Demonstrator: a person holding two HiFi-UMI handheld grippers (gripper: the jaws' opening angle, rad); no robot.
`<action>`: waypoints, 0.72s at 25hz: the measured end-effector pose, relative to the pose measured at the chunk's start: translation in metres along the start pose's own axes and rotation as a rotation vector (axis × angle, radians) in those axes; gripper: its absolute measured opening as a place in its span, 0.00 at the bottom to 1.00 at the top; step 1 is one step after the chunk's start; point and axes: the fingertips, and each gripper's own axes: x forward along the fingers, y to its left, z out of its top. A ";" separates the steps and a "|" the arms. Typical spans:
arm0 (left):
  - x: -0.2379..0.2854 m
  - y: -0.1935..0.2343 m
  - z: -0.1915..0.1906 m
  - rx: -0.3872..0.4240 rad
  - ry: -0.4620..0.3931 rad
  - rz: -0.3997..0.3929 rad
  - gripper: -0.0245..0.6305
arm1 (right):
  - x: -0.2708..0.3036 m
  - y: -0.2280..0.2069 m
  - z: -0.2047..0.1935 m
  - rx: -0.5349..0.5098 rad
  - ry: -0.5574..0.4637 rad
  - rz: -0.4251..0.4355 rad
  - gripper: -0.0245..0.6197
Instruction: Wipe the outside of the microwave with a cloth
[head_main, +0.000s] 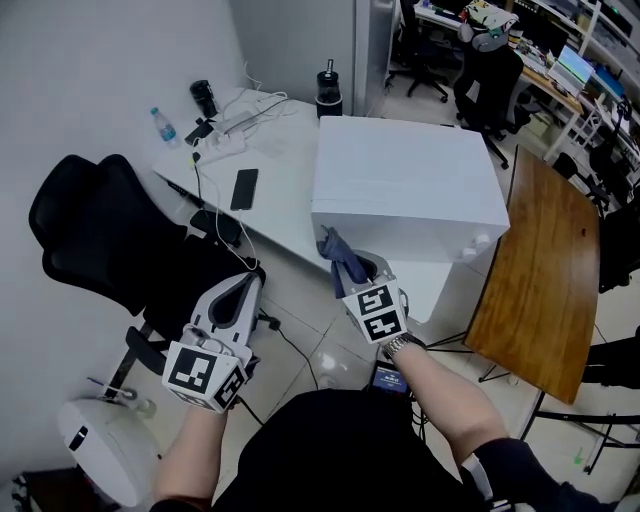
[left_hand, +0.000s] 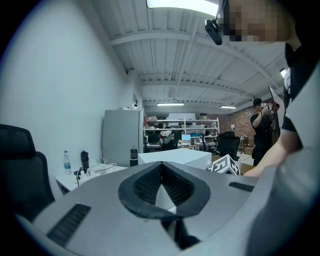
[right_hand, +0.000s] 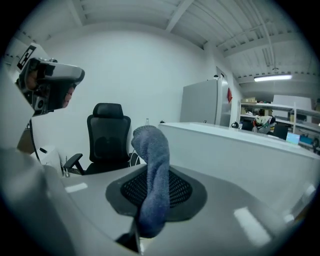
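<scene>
The microwave (head_main: 405, 185) is a plain white box on the white table (head_main: 275, 205); it also shows as a white box (left_hand: 175, 156) in the left gripper view and as a white wall (right_hand: 240, 150) in the right gripper view. My right gripper (head_main: 352, 270) is shut on a blue-grey cloth (head_main: 342, 256) just in front of the microwave's lower left front corner. The cloth (right_hand: 152, 170) stands up in a fold between that gripper's (right_hand: 152, 190) pads. My left gripper (head_main: 247, 283) is shut and holds nothing, lower left, over the black chair; its (left_hand: 161, 185) pads meet.
A black office chair (head_main: 110, 235) stands at the left. On the table lie a phone (head_main: 244, 187), a power strip with cables (head_main: 225, 142), a water bottle (head_main: 165, 125) and a black bottle (head_main: 329, 92). A wooden table (head_main: 545, 270) is at the right. A person (left_hand: 261, 131) stands far off.
</scene>
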 end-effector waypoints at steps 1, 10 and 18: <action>-0.003 0.005 -0.001 -0.001 0.003 0.010 0.04 | 0.007 0.004 0.000 -0.003 0.002 0.003 0.14; -0.018 0.031 -0.005 0.004 0.015 0.056 0.04 | 0.054 0.012 0.001 -0.004 0.029 -0.003 0.14; -0.016 0.046 -0.008 0.001 0.020 0.064 0.04 | 0.073 -0.001 -0.004 0.078 0.076 -0.047 0.14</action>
